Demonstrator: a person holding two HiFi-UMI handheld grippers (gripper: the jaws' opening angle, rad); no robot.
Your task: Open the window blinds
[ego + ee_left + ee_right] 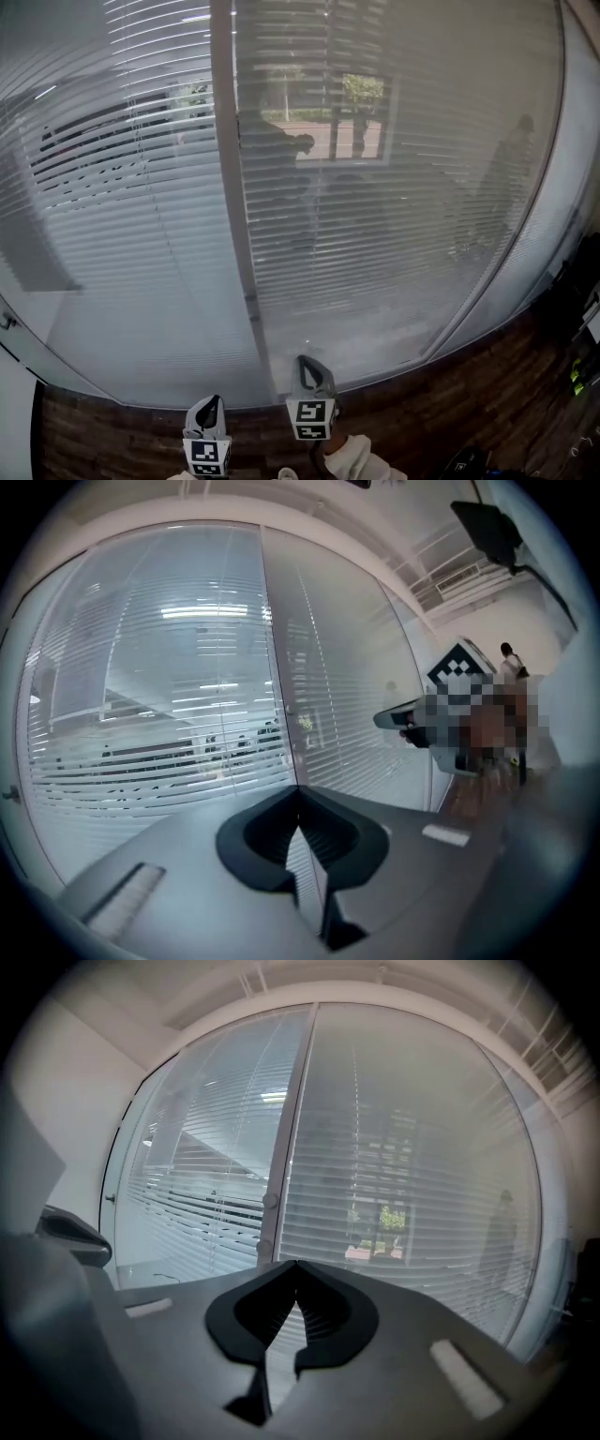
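Hovering low with jaws closed on nothing, the left gripper (pixel 210 403) and right gripper (pixel 308 364) are not yet touching the window blinds (pixel 375 234), which are hanging fully lowered straight ahead.

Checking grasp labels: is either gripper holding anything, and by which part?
Nothing held. Left gripper and right gripper are both shut on nothing, short of the white slatted window blinds.

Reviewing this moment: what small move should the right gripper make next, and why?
Probably open the right gripper and ease it toward the small knob on the frame post: its jaws are shut on nothing, well short of it, and the blinds hang fully lowered.
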